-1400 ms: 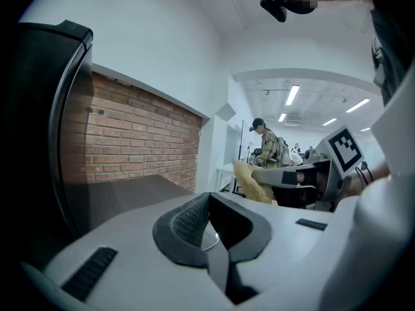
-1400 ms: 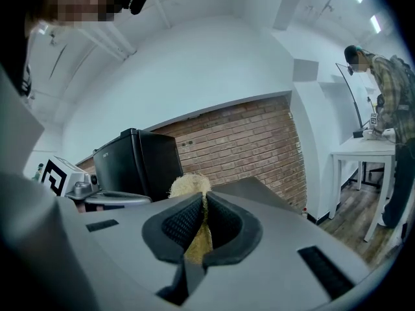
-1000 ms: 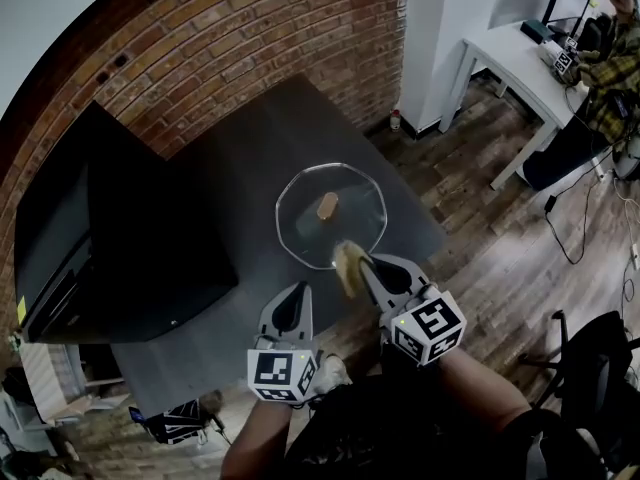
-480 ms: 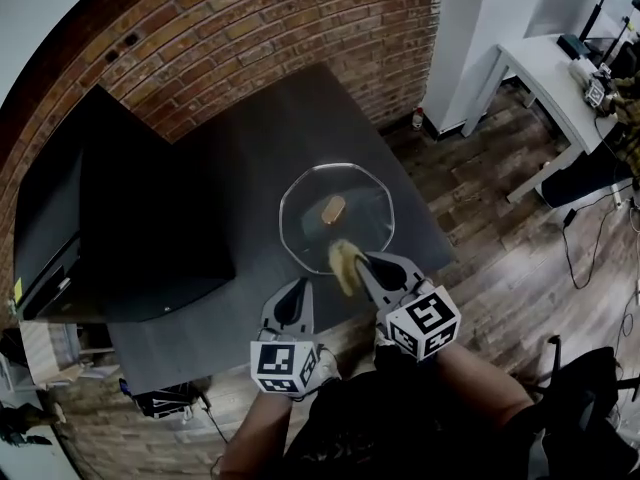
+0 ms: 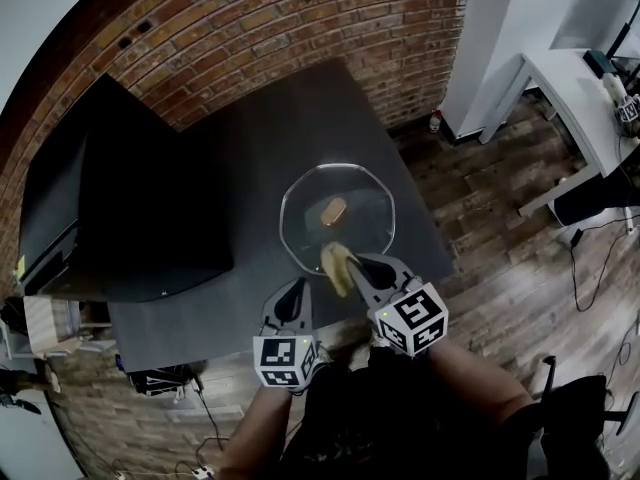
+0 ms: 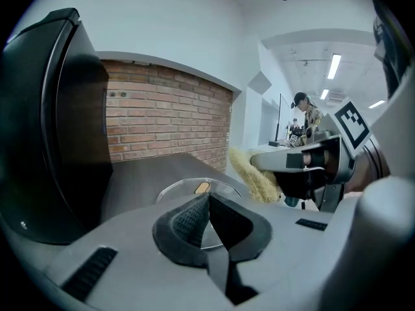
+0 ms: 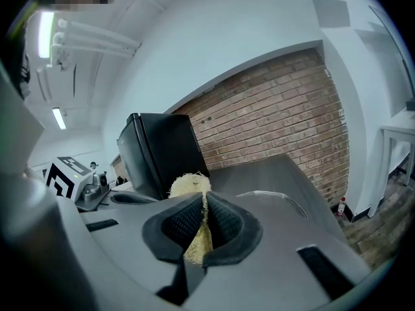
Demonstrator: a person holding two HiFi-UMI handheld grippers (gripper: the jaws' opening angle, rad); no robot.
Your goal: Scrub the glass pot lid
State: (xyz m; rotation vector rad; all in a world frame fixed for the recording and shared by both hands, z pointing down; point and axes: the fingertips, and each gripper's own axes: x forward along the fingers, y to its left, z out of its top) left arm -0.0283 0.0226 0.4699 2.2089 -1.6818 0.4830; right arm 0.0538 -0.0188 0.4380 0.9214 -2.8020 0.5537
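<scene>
A round glass pot lid (image 5: 335, 218) with a tan knob (image 5: 334, 210) lies flat on the dark table (image 5: 250, 158). My right gripper (image 5: 352, 265) is shut on a pale yellow loofah scrubber (image 5: 335, 265), held at the lid's near rim. The right gripper view shows the scrubber (image 7: 192, 207) pinched between the jaws, with the lid's edge (image 7: 279, 198) to the right. My left gripper (image 5: 294, 298) hangs left of it, near the table's front edge, jaws shut and empty (image 6: 207, 220). From the left gripper view, the lid (image 6: 194, 190) lies ahead and the scrubber (image 6: 254, 177) to its right.
A large black box-like appliance (image 5: 120, 218) occupies the table's left part. A brick wall (image 5: 270, 28) runs behind the table. Wooden floor (image 5: 500, 248) lies to the right, with a white desk (image 5: 575, 88) at the far right. A person stands in the distance (image 6: 305, 112).
The view has shifted slightly; the right gripper with the scrubber has edged left along the lid's near rim. The left gripper stays shut in about the same place.
</scene>
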